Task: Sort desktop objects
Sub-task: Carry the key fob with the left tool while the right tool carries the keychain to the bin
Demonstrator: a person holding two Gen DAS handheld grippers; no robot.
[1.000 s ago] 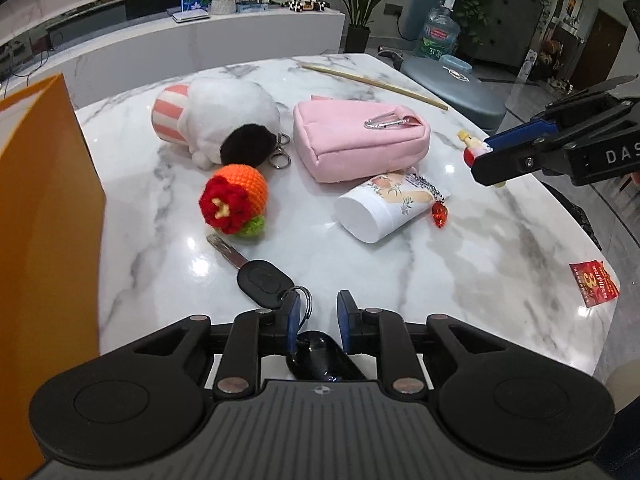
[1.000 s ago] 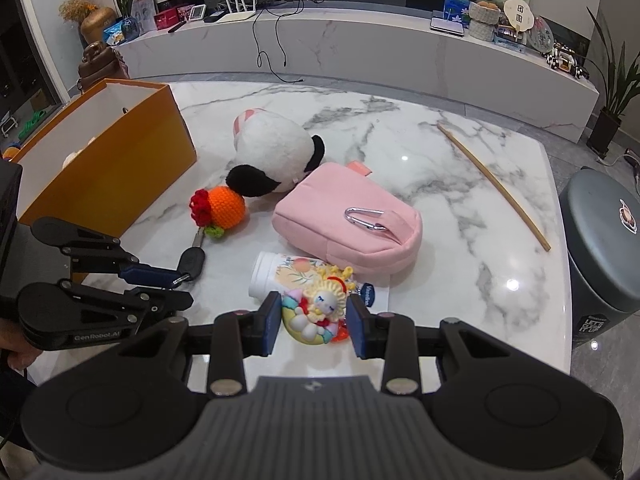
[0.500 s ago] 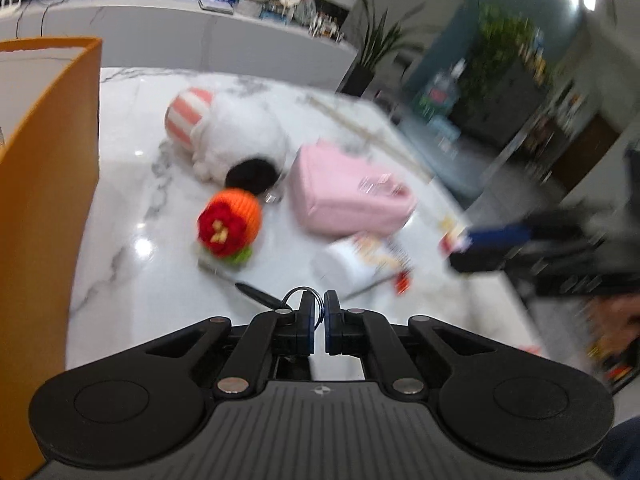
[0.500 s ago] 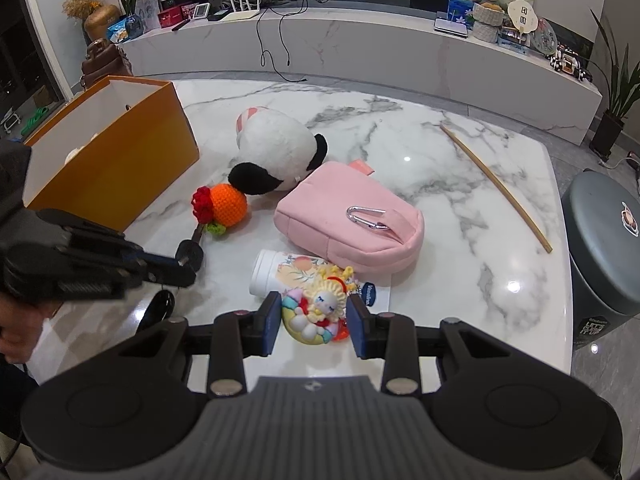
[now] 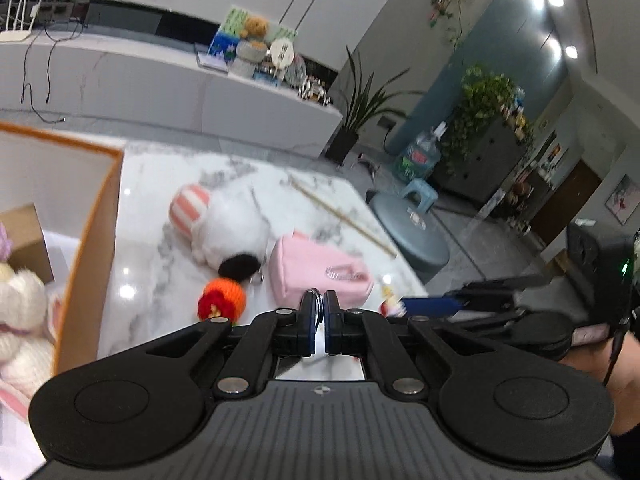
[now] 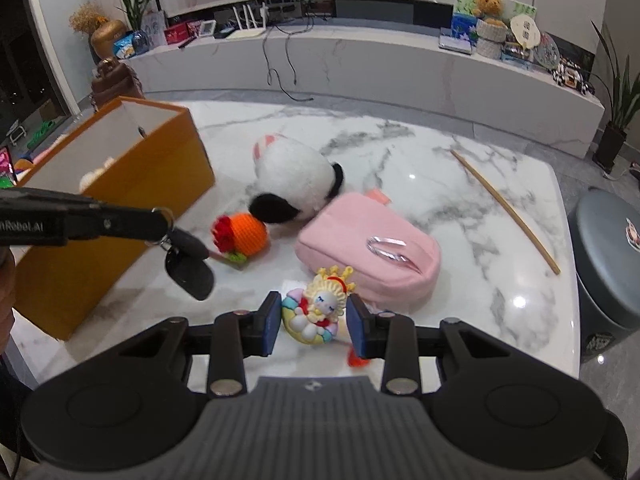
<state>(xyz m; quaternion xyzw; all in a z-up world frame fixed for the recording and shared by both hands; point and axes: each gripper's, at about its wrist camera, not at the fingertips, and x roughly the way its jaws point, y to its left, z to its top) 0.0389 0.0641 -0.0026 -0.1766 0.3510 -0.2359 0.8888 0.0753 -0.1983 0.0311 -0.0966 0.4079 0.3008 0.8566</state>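
A: What carries everything?

B: A white marble table with grey veins (image 6: 420, 160), in a living room with a long white marble console (image 6: 360, 64) along the far wall and potted plants at its ends. A grey round stool (image 6: 612, 256) stands off the table's right edge.

A: And the hands?

B: The left gripper (image 6: 162, 226) reaches in from the left above the table, jaws pinched shut on a metal key ring (image 5: 317, 305). From the ring a black car key with its fob (image 6: 188, 264) hangs clear of the marble, near the front corner of the open orange cardboard box (image 6: 120, 204) that sits on the table's left edge. The right gripper (image 6: 314, 324) is tilted down over the near edge, its blue pads closed against the sides of a small pastel figurine with yellow hair (image 6: 318, 312).

A: What else lies about?

B: A white plush toy with black patches and a pink-striped end (image 6: 292, 180) sits mid-table; a crocheted orange ball with a red flower (image 6: 242, 234) lies just in front of it, close beside the dangling key. A pink fabric pouch with a silver carabiner (image 6: 372, 256) rests just beyond the figurine. A thin wooden stick (image 6: 504, 210) lies towards the right edge. Inside the box, a cream plush toy (image 5: 18, 320) shows.
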